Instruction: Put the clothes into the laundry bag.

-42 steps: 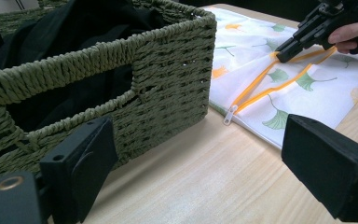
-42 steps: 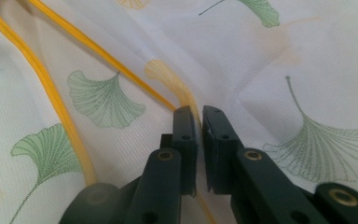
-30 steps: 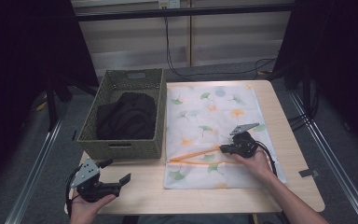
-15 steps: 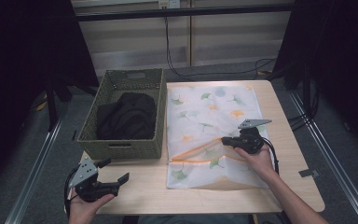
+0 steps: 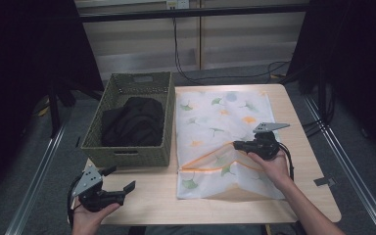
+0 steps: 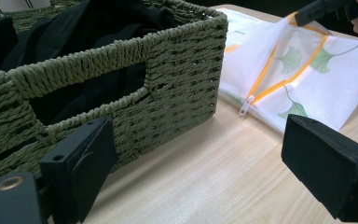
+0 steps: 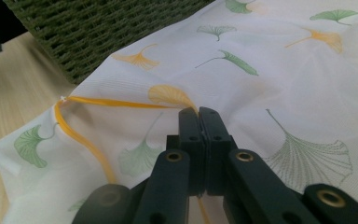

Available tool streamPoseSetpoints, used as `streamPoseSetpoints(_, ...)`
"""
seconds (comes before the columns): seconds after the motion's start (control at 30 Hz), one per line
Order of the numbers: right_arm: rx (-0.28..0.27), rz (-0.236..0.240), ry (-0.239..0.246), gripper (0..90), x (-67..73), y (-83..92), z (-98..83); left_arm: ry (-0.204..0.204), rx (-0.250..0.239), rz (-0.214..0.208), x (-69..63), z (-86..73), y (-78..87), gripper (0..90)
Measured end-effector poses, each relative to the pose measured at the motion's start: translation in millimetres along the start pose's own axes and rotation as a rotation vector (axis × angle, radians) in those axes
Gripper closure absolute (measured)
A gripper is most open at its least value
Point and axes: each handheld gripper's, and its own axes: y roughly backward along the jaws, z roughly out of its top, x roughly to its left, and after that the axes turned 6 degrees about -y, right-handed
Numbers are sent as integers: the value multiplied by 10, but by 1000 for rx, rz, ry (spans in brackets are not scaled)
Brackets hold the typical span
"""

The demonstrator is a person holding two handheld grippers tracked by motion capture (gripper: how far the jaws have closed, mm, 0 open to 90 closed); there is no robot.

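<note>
A white mesh bag (image 5: 220, 117) printed with green and orange leaves lies on the table beside the basket. Its orange zipper (image 7: 74, 128) stands open along the near edge. My right gripper (image 5: 236, 145) is shut on the bag's upper layer next to the zipper and holds that fabric up off the table. In the right gripper view the jaws (image 7: 198, 114) meet with the mesh (image 7: 284, 84) pinched at their tips. My left gripper (image 5: 121, 178) stands open above the table's front left corner, nothing between its pads. The left gripper view looks past them (image 6: 205, 158) at the basket (image 6: 168, 74) and the zipper pull (image 6: 245, 106).
The woven green basket (image 5: 127, 156) holds black clothing (image 5: 134, 122) and stands on the table's left half, touching the bag's left edge. Bare wood (image 5: 152, 200) runs along the front. Dark stands and cables surround the table.
My right gripper has risen a little with the bag's edge, lifting the fabric into a higher tent. The left gripper has stayed in place.
</note>
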Motion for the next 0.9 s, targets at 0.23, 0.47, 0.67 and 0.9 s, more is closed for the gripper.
streamPoseSetpoints(0.23, -10, -9, 7, 900, 38, 64, 80, 3, 3, 2, 2, -1, -6, 101)
streamPoseSetpoints(0.47, -46, -22, 20, 900, 65, 140, 206, 3, -1, 5, 11, 1, -22, 103)
streamPoseSetpoints(0.67, -112, -29, 9, 900, 46, 195, 322, 7, 1, -11, 14, 9, -35, 109)
streamPoseSetpoints(0.9, -165, -22, 9, 900, 59, 234, 432, 1, -5, -5, 30, 34, -26, 118)
